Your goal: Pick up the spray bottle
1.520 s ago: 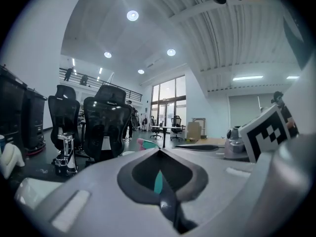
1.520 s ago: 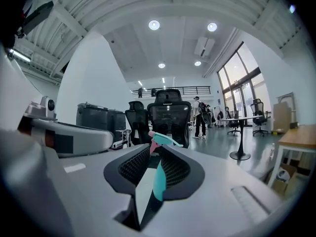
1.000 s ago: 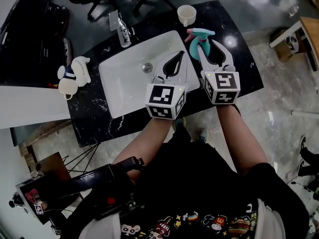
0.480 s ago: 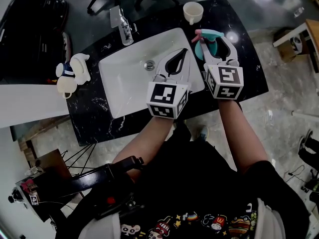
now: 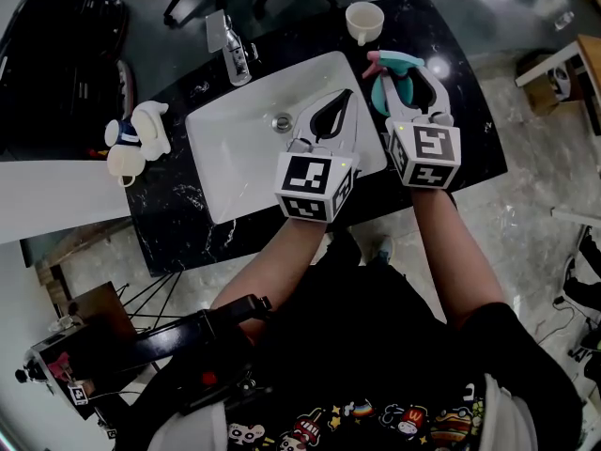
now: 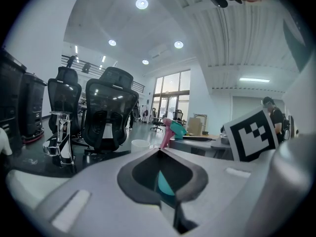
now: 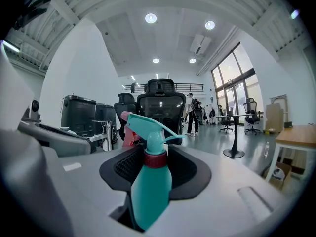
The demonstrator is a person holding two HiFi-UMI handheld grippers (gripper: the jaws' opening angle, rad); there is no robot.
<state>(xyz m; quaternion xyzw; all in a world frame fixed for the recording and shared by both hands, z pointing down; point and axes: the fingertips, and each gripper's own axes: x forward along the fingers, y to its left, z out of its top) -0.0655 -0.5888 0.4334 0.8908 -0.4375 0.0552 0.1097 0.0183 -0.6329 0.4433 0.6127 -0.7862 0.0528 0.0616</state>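
Black marble bench, far right — right gripper jaws, just closing, clamp the teal spray bottle; left gripper jaws together.

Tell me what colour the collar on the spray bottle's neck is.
Dark red collar on the teal spray bottle; right gripper view shows it best.

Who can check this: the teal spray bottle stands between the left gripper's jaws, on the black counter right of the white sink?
Wrong gripper. The teal spray bottle stands between the jaws of the right gripper, which have just been closing, as the right gripper view shows. The rest holds: black counter, right of the white sink.
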